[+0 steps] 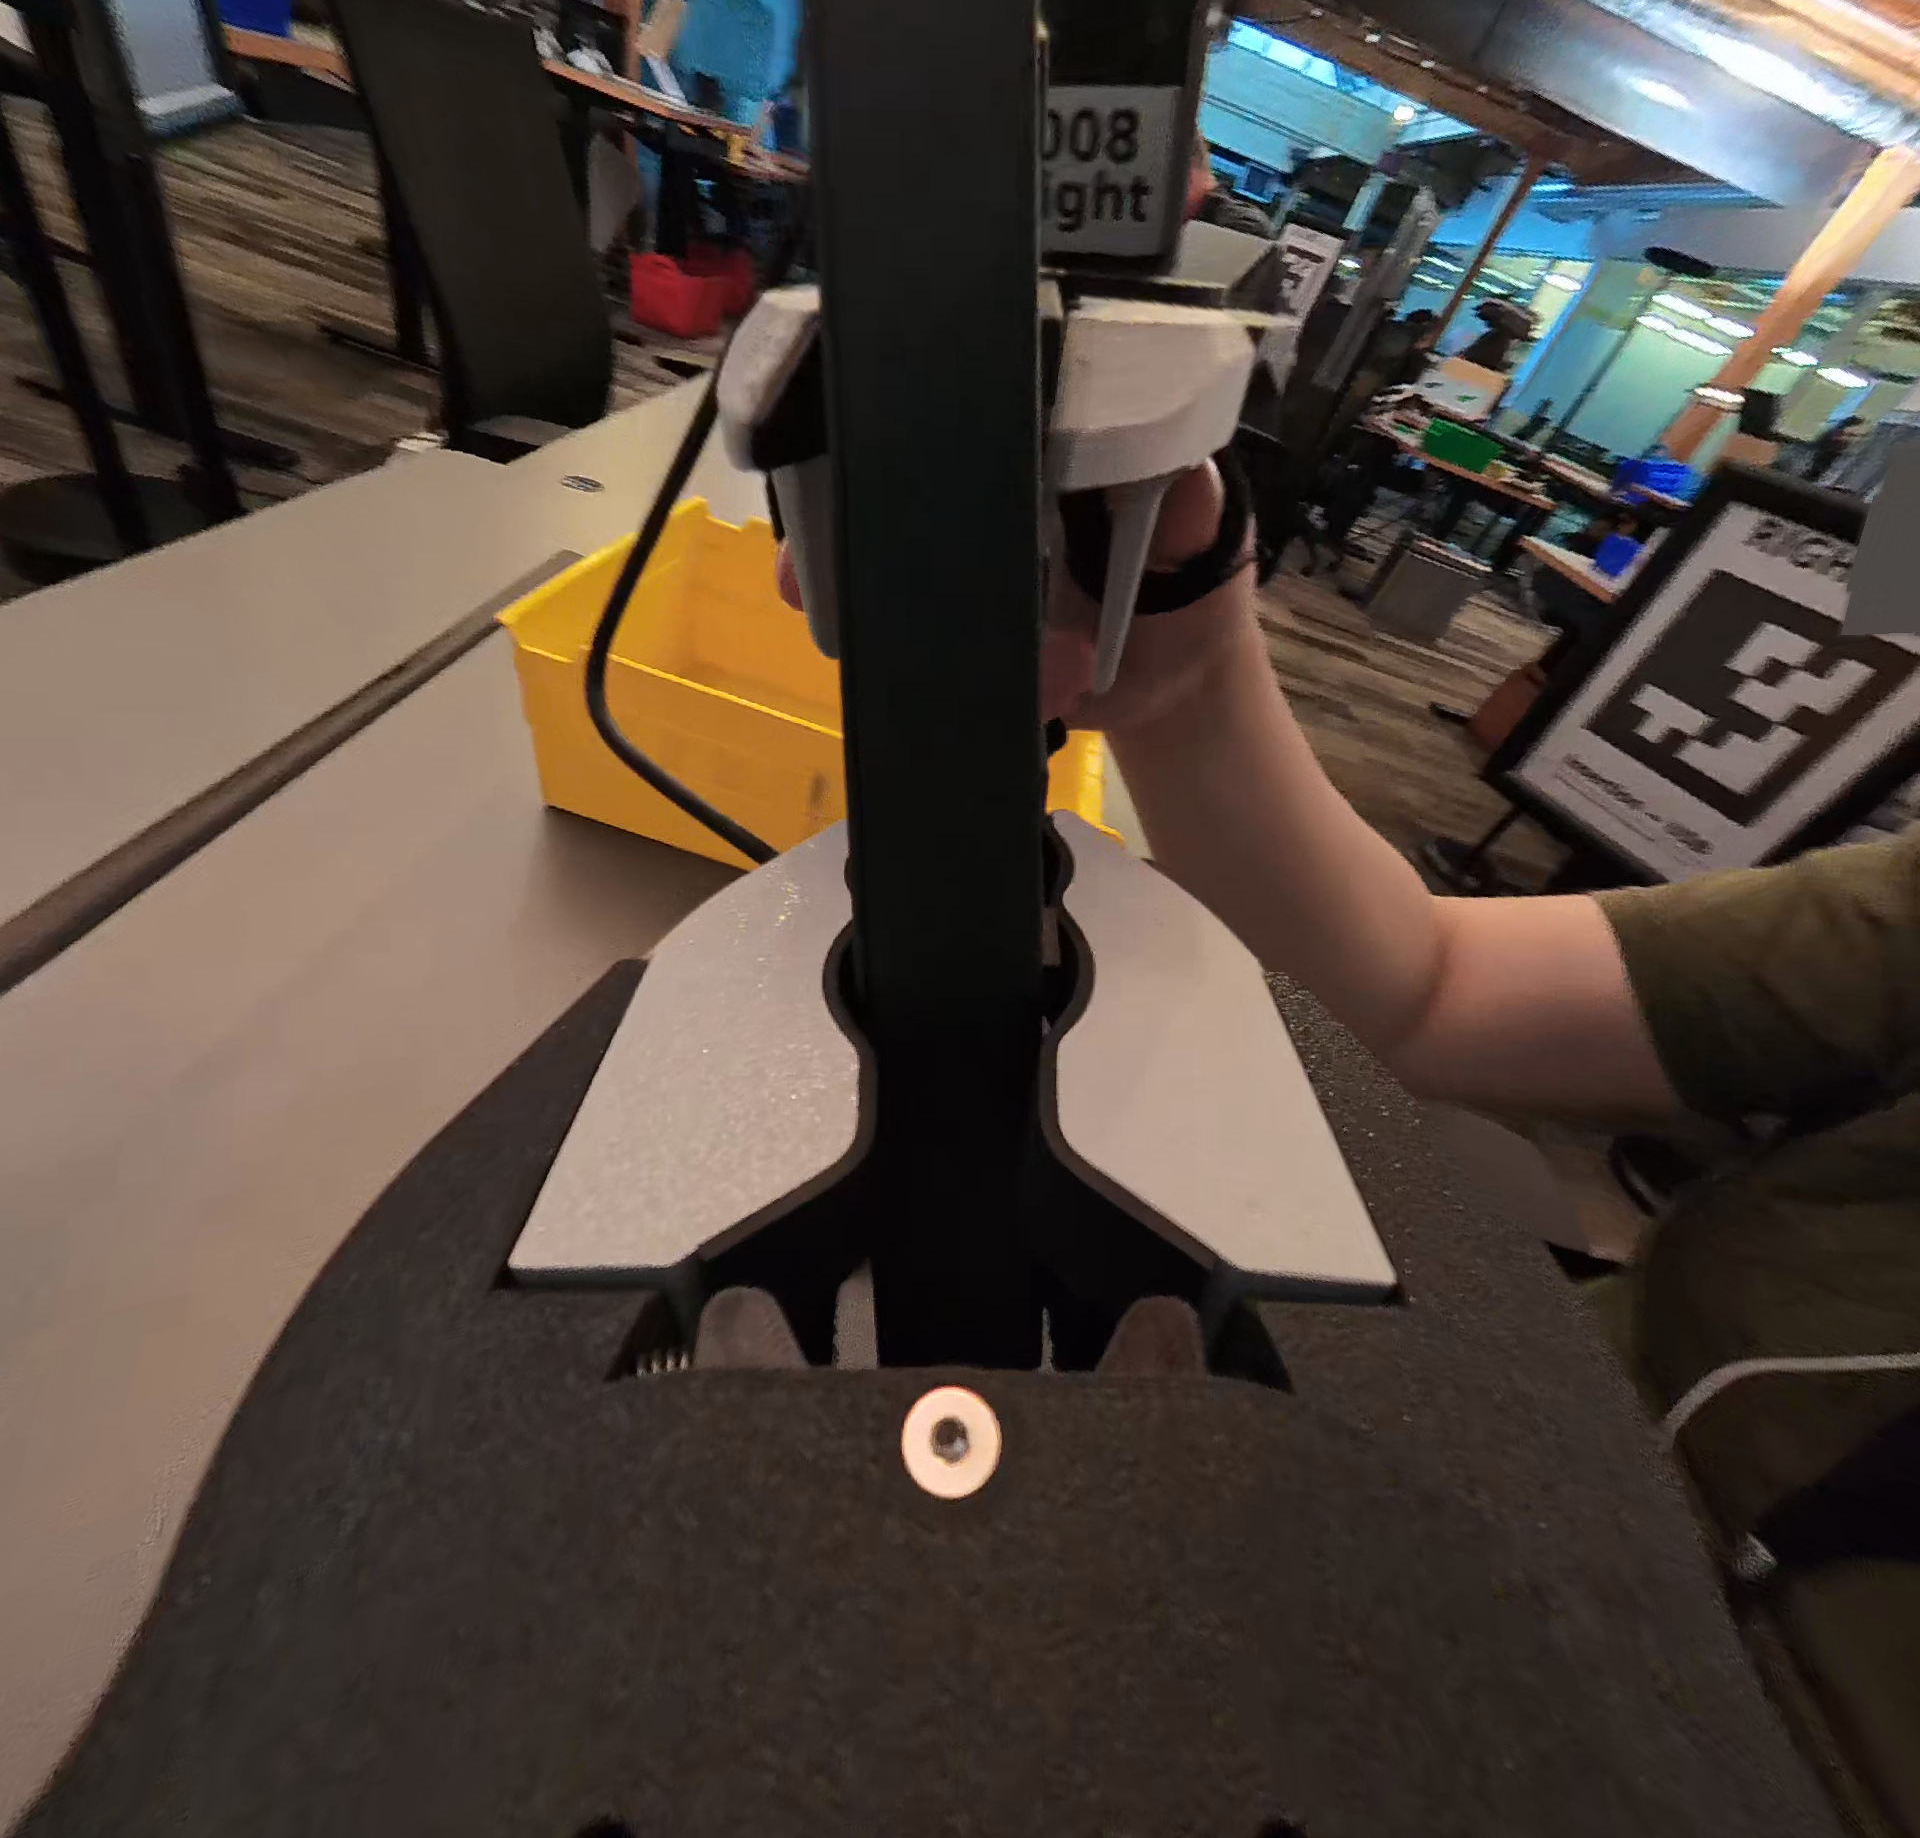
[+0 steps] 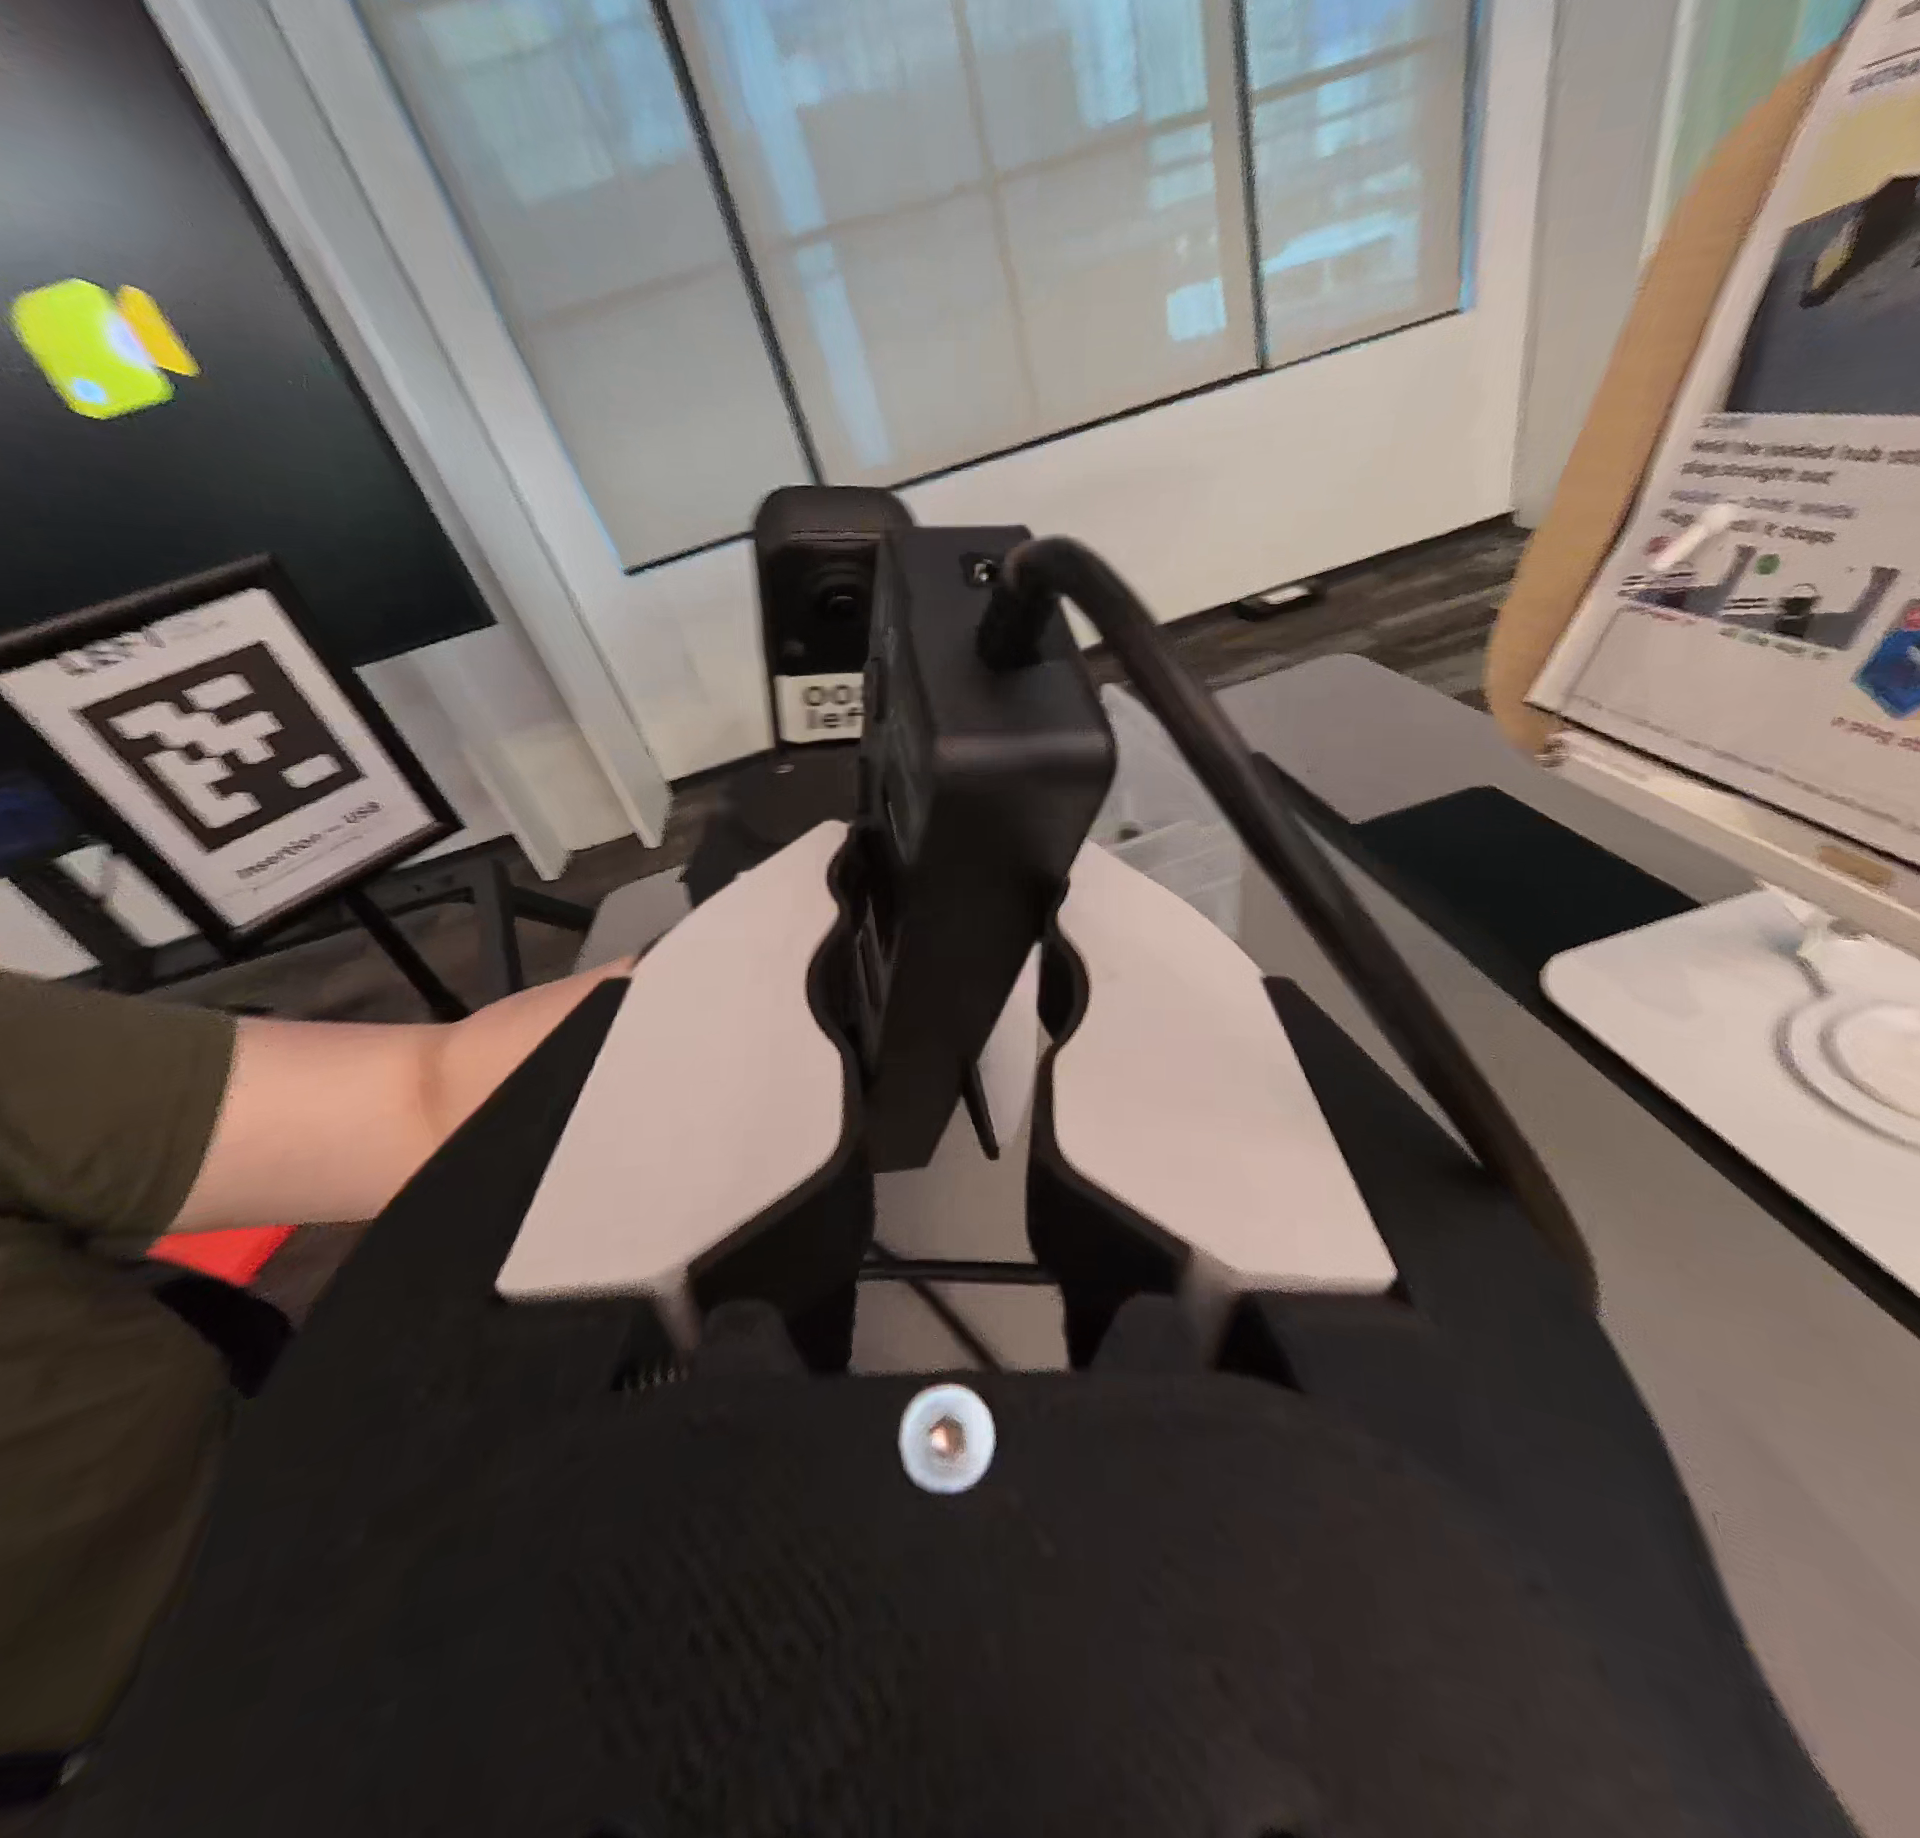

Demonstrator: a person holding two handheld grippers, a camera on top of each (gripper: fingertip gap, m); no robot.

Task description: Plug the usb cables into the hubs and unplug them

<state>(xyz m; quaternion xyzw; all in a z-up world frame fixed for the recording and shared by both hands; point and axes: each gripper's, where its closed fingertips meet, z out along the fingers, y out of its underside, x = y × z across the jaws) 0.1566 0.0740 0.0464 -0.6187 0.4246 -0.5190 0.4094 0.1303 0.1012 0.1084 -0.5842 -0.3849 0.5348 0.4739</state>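
A long black USB hub stands upright between the fingers of my left gripper, which is shut on it. The same hub shows in the right wrist view, and my right gripper is shut on it too. The two grippers face each other across the hub. A black cable is plugged into the hub's end and trails down to the right. It also shows in the left wrist view, curving down left of the hub. A hand holds the right gripper's white handle.
A yellow bin sits on the grey table behind the hub. A clear bin lies beyond my right gripper. An instruction board on a white base stands at the right. Marker signs and a chair stand on the floor. One gripper's finger ends stand about 7 cm off the other's.
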